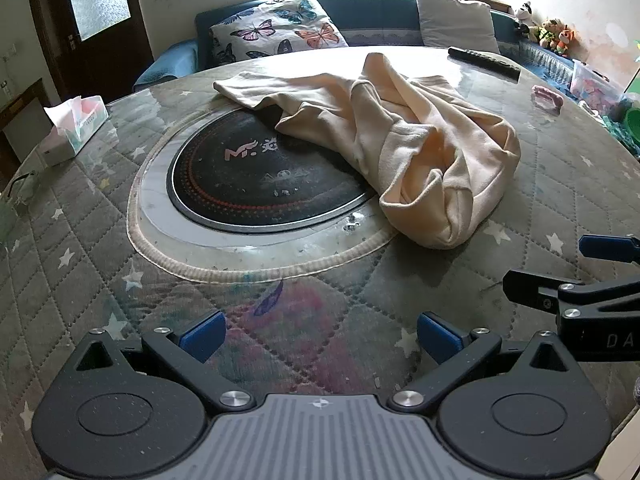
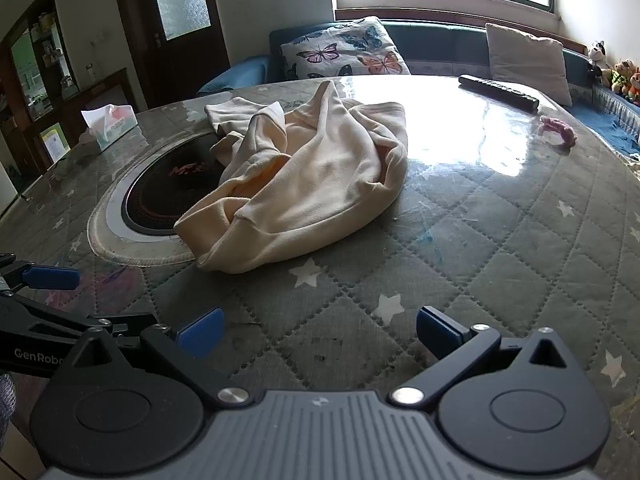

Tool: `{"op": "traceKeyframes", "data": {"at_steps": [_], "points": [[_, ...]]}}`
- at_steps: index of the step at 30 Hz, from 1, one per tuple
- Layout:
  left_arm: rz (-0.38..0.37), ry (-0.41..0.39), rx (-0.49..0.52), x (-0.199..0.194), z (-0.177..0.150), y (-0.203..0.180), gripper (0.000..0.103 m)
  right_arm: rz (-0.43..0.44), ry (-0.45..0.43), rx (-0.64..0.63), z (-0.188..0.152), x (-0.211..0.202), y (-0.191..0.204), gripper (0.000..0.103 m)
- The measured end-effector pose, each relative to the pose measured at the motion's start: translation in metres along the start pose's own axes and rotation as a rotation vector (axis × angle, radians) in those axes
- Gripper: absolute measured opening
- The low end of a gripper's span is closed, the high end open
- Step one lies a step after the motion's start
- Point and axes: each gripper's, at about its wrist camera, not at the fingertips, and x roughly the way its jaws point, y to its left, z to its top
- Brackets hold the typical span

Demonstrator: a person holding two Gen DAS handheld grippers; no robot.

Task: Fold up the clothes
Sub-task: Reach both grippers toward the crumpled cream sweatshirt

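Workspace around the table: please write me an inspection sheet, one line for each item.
Surface: round table with a quilted grey star-pattern cover under a glossy sheet; a black round cooktop is set in the centre.
Job's things: one cream garment, crumpled, unfolded, partly lying over the cooktop.
Clutter: tissue box, remote control, small pink item, eyeglasses at the left edge.
Grippers: left tongs and right tongs both open, empty, short of the garment.
Cables: nothing seen.
Surroundings: blue sofa with butterfly pillow and grey pillow, plush toys, a window, a dark door.
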Motion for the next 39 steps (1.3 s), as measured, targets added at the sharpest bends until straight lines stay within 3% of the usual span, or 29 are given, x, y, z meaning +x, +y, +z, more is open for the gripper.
{"op": "traceKeyframes", "data": {"at_steps": [28,39], "points": [[0.004,0.017,0.01,0.015,0.015,0.003,0.103,0.034,0.009,0.002,0.015,0.014,-0.001,0.103],[0.024,-0.072,-0.009,0.01,0.049,0.023,0.103,0.086,-0.048,-0.017,0.055,0.018,-0.015,0.103]]}}
